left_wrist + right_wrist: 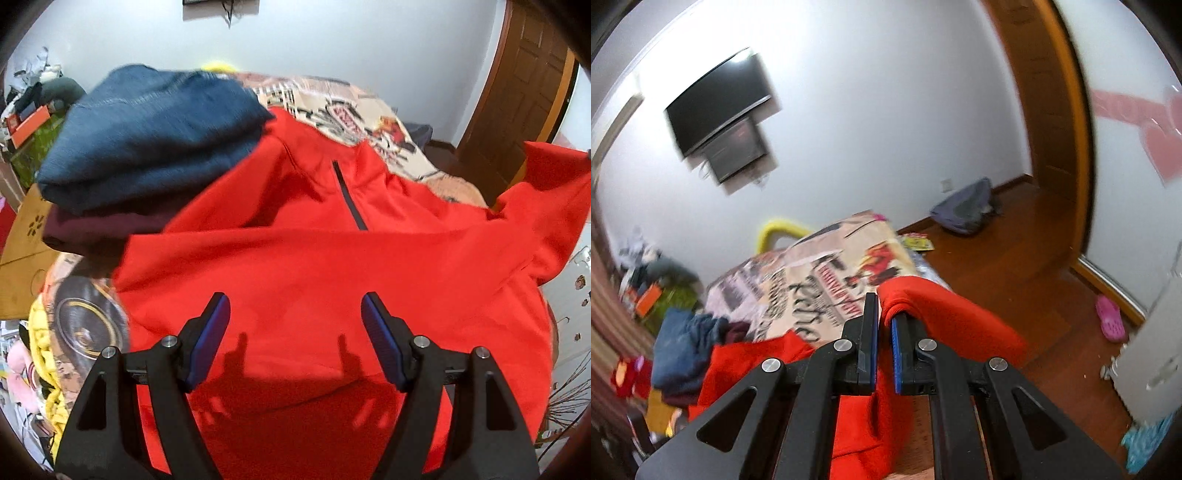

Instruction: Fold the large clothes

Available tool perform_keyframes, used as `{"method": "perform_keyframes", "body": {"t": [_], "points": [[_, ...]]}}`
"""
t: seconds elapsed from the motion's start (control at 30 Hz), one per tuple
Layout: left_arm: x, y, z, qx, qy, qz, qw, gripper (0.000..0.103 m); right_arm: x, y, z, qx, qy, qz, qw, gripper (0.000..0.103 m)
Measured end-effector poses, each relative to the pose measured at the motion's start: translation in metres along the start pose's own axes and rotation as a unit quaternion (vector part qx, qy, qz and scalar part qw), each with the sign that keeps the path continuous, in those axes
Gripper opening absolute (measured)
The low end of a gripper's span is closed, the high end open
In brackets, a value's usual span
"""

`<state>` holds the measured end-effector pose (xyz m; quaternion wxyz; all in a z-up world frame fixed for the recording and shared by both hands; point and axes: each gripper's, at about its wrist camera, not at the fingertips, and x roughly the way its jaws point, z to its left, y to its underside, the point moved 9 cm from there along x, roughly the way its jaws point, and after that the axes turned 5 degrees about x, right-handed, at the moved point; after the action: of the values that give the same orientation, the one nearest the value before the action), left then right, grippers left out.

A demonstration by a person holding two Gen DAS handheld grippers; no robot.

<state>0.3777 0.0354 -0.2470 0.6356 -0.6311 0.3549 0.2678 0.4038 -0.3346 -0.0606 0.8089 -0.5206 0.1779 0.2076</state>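
A large red zip-neck top [332,266] lies spread on the bed, collar and dark zip facing away. My left gripper [295,314] is open and empty, hovering just above the top's lower body. My right gripper [884,314] is shut on a fold of the red top [945,317], apparently a sleeve, and holds it lifted above the bed. In the left wrist view that lifted part [554,192] rises at the far right.
A folded stack with a blue garment [147,140] on a maroon one [103,225] sits on the bed at the left, touching the red top. The patterned bedspread [827,273] extends beyond. Wooden floor [1015,280], a grey bag [964,214] and a door [517,92] are to the right.
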Motion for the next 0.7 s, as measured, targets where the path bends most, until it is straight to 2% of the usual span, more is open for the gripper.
{"method": "perform_keyframes", "body": {"t": [0.17,0.33,0.57,0.7], "points": [[-0.021,0.001,0.004,-0.002,0.007,-0.018,0.9998,0.072,0.018,0.036,0.046,-0.053,-0.025,0.045,0.997,0.005],[-0.027,0.010,0.005,0.010,0.003,-0.024,0.9997,0.072,0.050,0.095,0.077,-0.096,-0.034,0.117,0.988,0.005],[-0.023,0.027,0.006,0.012,0.008,-0.011,0.9998,0.072,0.083,0.181,0.080,-0.127,-0.031,0.230,0.964,0.005],[-0.018,0.035,0.008,0.003,0.012,-0.002,0.9999,0.072,0.091,0.210,0.081,-0.141,-0.022,0.266,0.953,0.006]]}}
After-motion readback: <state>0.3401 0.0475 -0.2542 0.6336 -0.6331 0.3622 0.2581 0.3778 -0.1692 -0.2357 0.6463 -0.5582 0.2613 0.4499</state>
